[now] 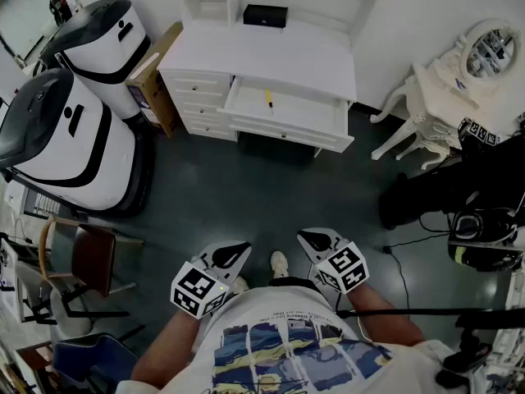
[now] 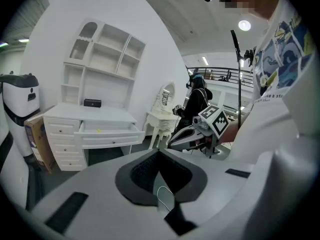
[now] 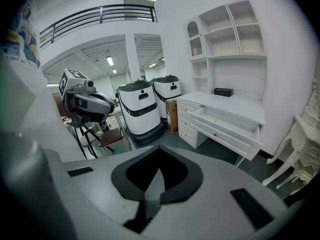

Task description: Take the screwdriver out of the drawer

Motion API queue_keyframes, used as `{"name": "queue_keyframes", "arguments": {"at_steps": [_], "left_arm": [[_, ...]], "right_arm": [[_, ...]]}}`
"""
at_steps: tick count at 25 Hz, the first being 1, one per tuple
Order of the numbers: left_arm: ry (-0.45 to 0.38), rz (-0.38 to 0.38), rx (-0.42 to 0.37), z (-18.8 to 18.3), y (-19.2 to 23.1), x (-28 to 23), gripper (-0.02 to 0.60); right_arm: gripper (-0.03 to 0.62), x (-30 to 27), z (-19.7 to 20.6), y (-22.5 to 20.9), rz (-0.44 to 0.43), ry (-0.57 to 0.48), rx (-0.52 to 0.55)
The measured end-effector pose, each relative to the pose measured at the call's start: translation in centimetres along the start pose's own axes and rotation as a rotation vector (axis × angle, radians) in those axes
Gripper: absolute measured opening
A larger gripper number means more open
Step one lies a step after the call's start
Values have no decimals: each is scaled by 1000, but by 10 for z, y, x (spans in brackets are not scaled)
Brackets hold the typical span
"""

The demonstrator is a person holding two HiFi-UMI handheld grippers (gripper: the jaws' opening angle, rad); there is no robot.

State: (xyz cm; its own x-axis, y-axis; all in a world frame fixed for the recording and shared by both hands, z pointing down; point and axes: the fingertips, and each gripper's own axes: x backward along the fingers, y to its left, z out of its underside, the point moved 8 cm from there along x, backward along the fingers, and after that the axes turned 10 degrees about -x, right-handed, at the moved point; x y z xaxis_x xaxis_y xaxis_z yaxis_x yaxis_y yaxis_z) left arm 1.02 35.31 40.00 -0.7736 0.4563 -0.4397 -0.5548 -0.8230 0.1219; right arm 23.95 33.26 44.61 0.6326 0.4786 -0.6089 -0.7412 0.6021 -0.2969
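A yellow-handled screwdriver [image 1: 267,98] lies in the open drawer [image 1: 287,125] of a white desk [image 1: 262,56] across the dark floor. It shows as a small yellow spot in the left gripper view [image 2: 98,130] and the right gripper view [image 3: 216,119]. My left gripper [image 1: 238,249] and right gripper [image 1: 305,237] are held close to my body, far from the desk, side by side and pointing toward it. Both are shut with nothing between the jaws [image 2: 159,153] [image 3: 159,170]. Each gripper shows in the other's view: the right gripper [image 2: 192,136], the left gripper [image 3: 92,104].
Two big white machines [image 1: 70,138] [image 1: 107,31] and a cardboard box [image 1: 156,76] stand left of the desk. A black box [image 1: 265,15] sits on the desktop. A wooden chair [image 1: 86,257] is at my left. A white dressing table [image 1: 443,97], a person in black [image 1: 459,187] and floor cables [image 1: 398,257] are right.
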Motion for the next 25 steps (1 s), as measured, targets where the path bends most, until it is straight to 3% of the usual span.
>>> {"name": "queue_keyframes", "arguments": {"at_steps": [14,20,25], "left_arm": [[41,-54,4,-30,-4,-75,14],[34,-121,18,-43,13,-91,14],[47,-134,19,-42,43,-91,14]], "right_arm": [[25,3,-7,-80,-74,19,14],[26,-19,-16,-102,-116,26,43],[29,-49,-33,-110,-120,23,31]]}}
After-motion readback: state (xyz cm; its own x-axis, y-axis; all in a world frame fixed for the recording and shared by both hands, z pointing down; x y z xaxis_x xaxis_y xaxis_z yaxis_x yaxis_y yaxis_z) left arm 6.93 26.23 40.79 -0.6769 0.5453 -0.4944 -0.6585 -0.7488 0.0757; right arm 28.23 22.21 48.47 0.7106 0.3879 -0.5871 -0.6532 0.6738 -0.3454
